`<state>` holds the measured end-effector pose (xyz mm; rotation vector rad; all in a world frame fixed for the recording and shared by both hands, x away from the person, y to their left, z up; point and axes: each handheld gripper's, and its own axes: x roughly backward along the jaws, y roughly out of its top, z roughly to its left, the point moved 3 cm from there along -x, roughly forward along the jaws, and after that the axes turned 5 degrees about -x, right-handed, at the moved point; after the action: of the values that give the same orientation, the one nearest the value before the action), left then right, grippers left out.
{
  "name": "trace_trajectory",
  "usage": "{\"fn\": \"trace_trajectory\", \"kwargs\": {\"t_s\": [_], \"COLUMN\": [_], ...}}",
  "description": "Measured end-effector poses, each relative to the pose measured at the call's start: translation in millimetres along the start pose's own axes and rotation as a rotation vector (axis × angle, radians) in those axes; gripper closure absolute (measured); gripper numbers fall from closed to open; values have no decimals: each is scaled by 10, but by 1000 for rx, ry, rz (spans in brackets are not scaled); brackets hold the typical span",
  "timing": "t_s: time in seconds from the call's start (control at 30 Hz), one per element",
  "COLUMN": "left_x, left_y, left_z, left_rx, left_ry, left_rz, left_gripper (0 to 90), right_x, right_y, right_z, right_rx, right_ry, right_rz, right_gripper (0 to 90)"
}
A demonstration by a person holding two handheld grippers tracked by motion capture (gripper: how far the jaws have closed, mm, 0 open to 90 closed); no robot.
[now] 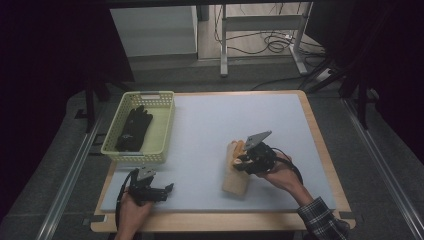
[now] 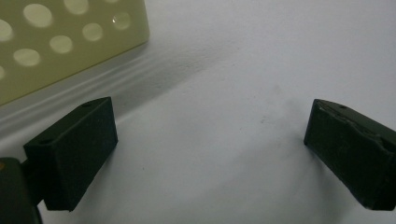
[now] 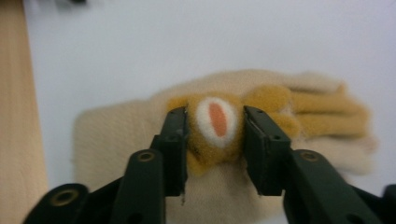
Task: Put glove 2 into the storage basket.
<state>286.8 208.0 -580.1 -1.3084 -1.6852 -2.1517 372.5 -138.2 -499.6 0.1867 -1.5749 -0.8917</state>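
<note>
Right gripper (image 3: 215, 123) fingers clamp orange fuzzy patch of beige knitted glove (image 1: 235, 172) on grey surface (image 1: 210, 125); left gripper (image 2: 210, 140) fingers spread, holding nothing.

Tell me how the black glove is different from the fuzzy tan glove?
The black glove is dark and lies inside the yellow basket; the tan glove is pale and fuzzy and lies on the white mat. No claw touches the black glove; the right claw straddles the tan glove's orange patch. Both lie flat.

Right tool (image 3: 215, 135) jaws flank orange patch (image 3: 215, 122) on beige glove (image 3: 140, 135).
</note>
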Motion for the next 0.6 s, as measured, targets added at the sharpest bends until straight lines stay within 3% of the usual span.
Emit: {"fn": "trace_trajectory", "kwargs": {"t_s": [0.07, 0.17, 0.3, 0.37, 0.43, 0.53, 0.6], "left_x": [0, 0, 0, 0, 0, 0, 0], "left_y": [0, 0, 0, 0, 0, 0, 0], "left_z": [0, 0, 0, 0, 0, 0, 0], "left_rx": [0, 0, 0, 0, 0, 0, 0], "left_ry": [0, 0, 0, 0, 0, 0, 0], "left_rz": [0, 0, 0, 0, 0, 0, 0], "left_gripper": [30, 30, 30, 30, 30, 30, 30], "right_x": [-91, -58, 148, 259, 306, 251, 199], "right_y": [-71, -86, -41, -31, -56, -158, -214], "right_z": [15, 16, -77, -178, -302, -467, -515], "right_rx": [-7, -38, -74, -122, -167, -234, -257], "right_ry": [-6, 5, -19, -37, -94, -147, -146], "right_rz": [-3, -43, -121, -152, -151, -134, -129], "right_gripper": [468, 356, 347, 415, 536, 660, 667]}}
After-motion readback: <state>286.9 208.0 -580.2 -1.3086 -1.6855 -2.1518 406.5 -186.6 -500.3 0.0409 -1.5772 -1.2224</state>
